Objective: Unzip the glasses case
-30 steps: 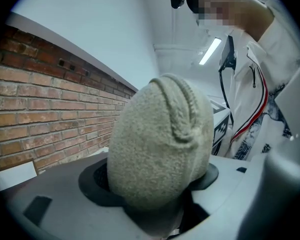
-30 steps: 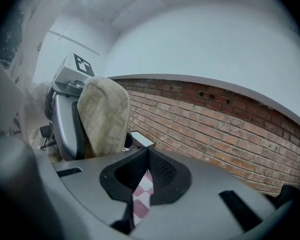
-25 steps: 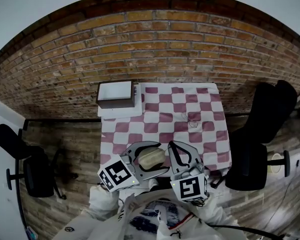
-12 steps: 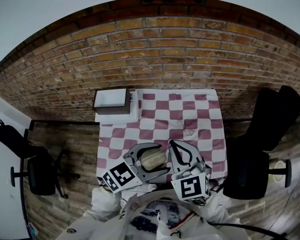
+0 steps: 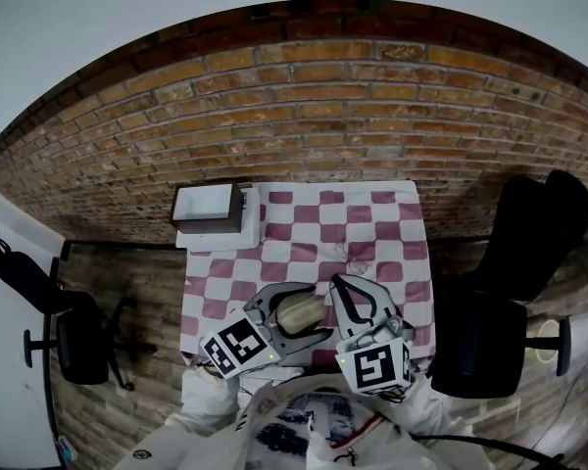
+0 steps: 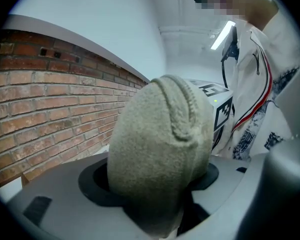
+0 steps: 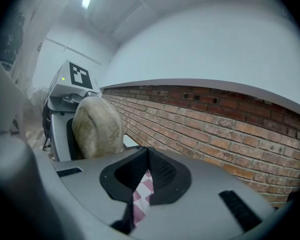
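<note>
A beige fuzzy glasses case [image 5: 296, 311] is held off the table, and my left gripper [image 5: 321, 309] is shut on it across its middle. In the left gripper view the case [image 6: 160, 154] fills the gap between the pads, with its raised seam facing up and to the right. My right gripper [image 5: 337, 284] is just right of the case with its jaws shut and nothing between them. The right gripper view shows the shut tips [image 7: 147, 151] with the case [image 7: 96, 126] off to their left.
The table wears a red-and-white checked cloth [image 5: 372, 223]. A dark box with a white inside [image 5: 208, 207] sits at its far left corner. A small clear item [image 5: 356, 256] lies mid-cloth. Black chairs stand at the right [image 5: 490, 331] and left [image 5: 78, 336].
Both grippers and the case have shifted together against the table, which now sits lower and further left in the head view. Neither grip has changed.
</note>
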`<state>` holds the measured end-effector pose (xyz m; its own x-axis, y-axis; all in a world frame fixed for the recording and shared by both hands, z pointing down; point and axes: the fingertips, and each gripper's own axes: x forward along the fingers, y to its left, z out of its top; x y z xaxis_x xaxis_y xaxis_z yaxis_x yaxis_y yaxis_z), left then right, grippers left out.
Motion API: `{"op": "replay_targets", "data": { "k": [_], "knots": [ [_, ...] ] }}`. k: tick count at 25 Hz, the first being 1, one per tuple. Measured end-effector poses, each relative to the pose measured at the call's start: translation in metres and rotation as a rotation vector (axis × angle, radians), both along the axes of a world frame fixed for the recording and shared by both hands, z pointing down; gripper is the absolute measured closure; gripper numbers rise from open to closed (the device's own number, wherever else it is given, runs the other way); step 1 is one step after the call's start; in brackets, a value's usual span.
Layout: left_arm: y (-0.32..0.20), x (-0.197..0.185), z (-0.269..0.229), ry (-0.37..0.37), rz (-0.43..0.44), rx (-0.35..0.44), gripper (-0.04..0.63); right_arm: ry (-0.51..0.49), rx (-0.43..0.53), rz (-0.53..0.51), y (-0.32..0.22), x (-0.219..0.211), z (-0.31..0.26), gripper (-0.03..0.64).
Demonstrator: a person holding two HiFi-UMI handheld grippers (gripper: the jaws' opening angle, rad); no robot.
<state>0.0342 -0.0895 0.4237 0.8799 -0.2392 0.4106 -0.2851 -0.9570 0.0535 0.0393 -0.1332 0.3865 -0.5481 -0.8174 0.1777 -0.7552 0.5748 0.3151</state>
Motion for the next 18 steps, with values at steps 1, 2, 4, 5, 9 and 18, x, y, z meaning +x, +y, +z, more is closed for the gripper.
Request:
{"op": "replay_targets", "data": {
  "k": [1,2,4,5,9,18],
  "knots": [
    [-0.001,0.003,0.001,-0.001,-0.001,-0.003,0.262,0.001,-0.003,-0.001,-0.001,0.003,0.001,0.6],
    [-0.002,0.006,0.003,-0.002,-0.002,-0.007,0.264,0.0,-0.006,-0.001,-0.002,0.007,0.002,0.6],
    [-0.003,0.014,0.006,-0.011,-0.003,-0.013,0.262,-0.002,-0.009,0.0,-0.004,0.014,0.003,0.6],
    [-0.004,0.017,0.009,-0.017,-0.002,-0.017,0.262,0.001,-0.008,-0.001,-0.005,0.018,0.003,0.6],
    [-0.002,0.026,0.016,-0.026,-0.008,-0.03,0.262,-0.002,-0.018,-0.002,-0.005,0.028,0.007,0.601],
    [-0.001,0.045,0.03,-0.068,-0.025,-0.048,0.264,-0.004,-0.011,-0.027,-0.003,0.046,0.008,0.601]
  ]
}}
